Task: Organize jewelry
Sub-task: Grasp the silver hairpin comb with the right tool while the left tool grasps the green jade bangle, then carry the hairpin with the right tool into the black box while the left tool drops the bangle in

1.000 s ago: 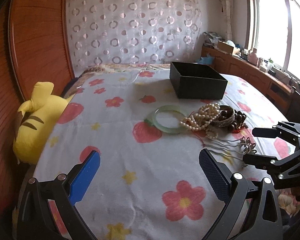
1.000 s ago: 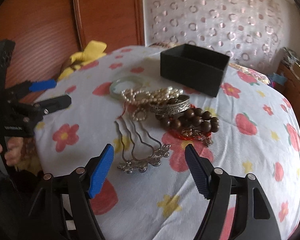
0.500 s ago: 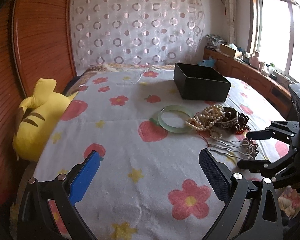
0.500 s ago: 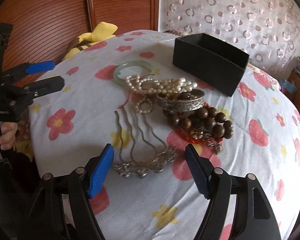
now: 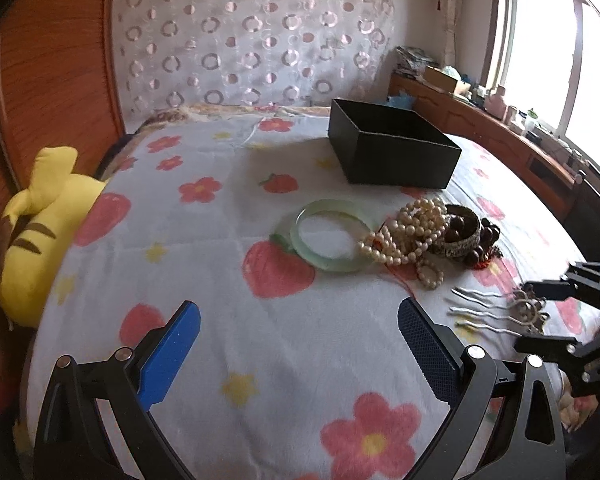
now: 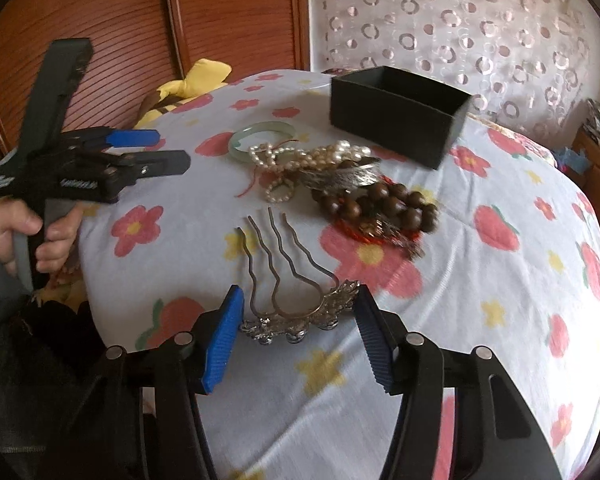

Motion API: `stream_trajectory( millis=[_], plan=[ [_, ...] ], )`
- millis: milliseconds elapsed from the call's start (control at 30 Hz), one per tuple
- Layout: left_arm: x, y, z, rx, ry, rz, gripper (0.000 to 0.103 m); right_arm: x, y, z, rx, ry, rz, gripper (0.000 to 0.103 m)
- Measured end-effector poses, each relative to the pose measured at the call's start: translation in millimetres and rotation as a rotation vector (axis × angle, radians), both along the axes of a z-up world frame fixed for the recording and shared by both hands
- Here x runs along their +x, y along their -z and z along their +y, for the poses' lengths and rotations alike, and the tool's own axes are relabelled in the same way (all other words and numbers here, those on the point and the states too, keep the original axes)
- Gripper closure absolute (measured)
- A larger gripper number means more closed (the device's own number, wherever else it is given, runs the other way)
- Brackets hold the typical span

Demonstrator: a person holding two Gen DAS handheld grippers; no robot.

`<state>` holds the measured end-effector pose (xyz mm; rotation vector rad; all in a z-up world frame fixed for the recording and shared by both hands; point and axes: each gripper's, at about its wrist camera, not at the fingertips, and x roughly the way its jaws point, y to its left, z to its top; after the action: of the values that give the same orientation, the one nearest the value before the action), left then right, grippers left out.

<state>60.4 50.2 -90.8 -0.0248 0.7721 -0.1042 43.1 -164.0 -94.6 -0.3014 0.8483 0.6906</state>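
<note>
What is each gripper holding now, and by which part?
Nothing is held. The right gripper stands open around the hair comb's ornate silver top, not yet closed. The left gripper is open, empty.

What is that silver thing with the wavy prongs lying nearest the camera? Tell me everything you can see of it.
It looks like an ornate silver hair comb, apparently metal. Four long wavy prongs run from a curved, decorated head with rounded knobs along its edge. It lies flat on the flowered bedsheet, prongs pointing toward the brown wooden bead bracelet and pearls, apart from both. Its head sits between the fingers of the open right gripper; the blue pad seems to be at or near one end, though contact is hard to confirm.
</note>
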Motion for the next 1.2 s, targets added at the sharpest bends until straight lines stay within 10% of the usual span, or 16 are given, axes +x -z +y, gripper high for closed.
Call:
stream_trajectory(
  millis=[400, 700, 800, 900, 1200],
  plan=[
    [60.6, 0.5, 1.1, -0.054, 0.040, 0.102, 0.072, -1.0, -1.3, -31.5, 0.027, 0.055, -0.037, 0.044],
    [88.9, 6.1, 2.9, 0.000, 0.045, 0.153, 0.080, 0.1, -13.2, -43.5, 0.046, 0.067, -0.073, 0.045],
    [89.8, 8.3, 3.0, 0.018, 0.048, 0.146, 0.096, 0.2, -17.9, -45.9, 0.052, 0.071, -0.085, 0.045],
    [88.0, 8.2, 3.6, 0.029, 0.060, 0.137, 0.097, 1.2, -22.8, -48.5, 0.056, 0.082, -0.091, 0.081],
    [76.7, -7.9, 13.7, 0.009, 0.035, 0.083, 0.097, 8.9, -19.7, -55.1, 0.074, 0.086, -0.029, 0.088]
  ],
)
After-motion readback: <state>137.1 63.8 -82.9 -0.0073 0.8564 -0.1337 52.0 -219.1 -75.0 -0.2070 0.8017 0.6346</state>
